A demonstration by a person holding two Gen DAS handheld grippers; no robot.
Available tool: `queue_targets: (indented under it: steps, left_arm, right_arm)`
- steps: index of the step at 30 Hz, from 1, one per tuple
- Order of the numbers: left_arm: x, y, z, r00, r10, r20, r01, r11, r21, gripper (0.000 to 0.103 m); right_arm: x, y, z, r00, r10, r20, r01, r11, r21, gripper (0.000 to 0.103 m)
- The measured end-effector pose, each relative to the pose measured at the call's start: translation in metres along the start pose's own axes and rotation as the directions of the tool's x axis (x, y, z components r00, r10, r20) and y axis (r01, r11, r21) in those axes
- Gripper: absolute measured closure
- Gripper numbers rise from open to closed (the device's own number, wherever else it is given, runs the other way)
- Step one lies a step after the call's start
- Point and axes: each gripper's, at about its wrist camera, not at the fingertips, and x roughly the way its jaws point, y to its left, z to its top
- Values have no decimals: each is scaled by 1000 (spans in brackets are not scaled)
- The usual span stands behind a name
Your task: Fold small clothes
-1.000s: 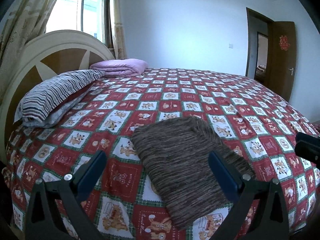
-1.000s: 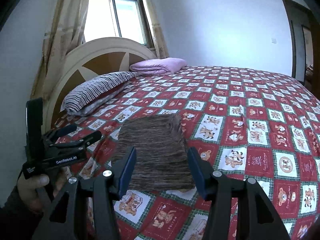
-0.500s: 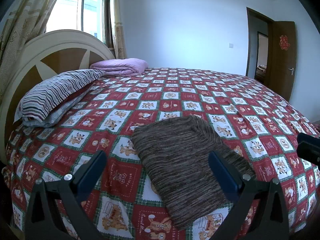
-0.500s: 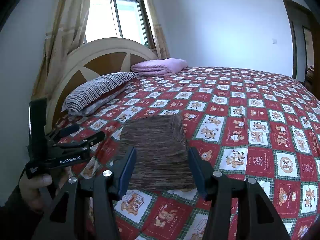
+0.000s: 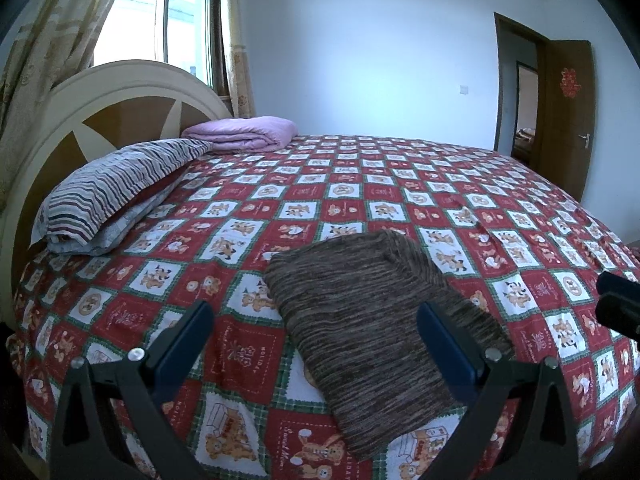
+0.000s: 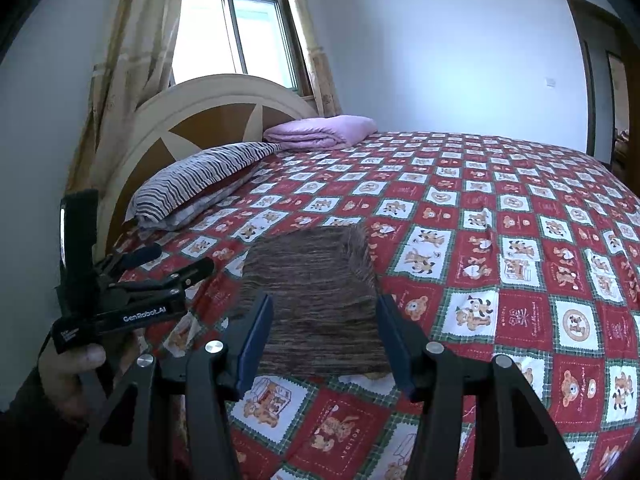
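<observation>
The brown-and-grey striped knitted garment (image 5: 372, 332), apparently already folded into a flat rectangle, lay near the front edge of the bed's red-and-white bear-patterned quilt (image 5: 360, 184), within easy reach. The left tool (image 5: 316, 344) and right tool (image 6: 324, 340) hovered short of it, both released and empty, probably because folding looked finished.

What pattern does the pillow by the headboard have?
Dark and light stripes on the pillow; clearest in the left wrist view.

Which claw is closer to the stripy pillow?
The left claw. It hangs on the side of the brown folded garment nearer the striped pillow. The right claw hangs over the garment's near edge, farther from the pillow. Neither touches it.
</observation>
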Motion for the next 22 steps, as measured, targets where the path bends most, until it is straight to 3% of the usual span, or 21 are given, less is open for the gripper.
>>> queue_targets:
  steps: [22]
  left_arm:
    - [3,-3,-1,998,56,15,-56,998,37,0]
  right_arm:
    - [3,0,-5,1000,4,-11,-4,1000,6,48]
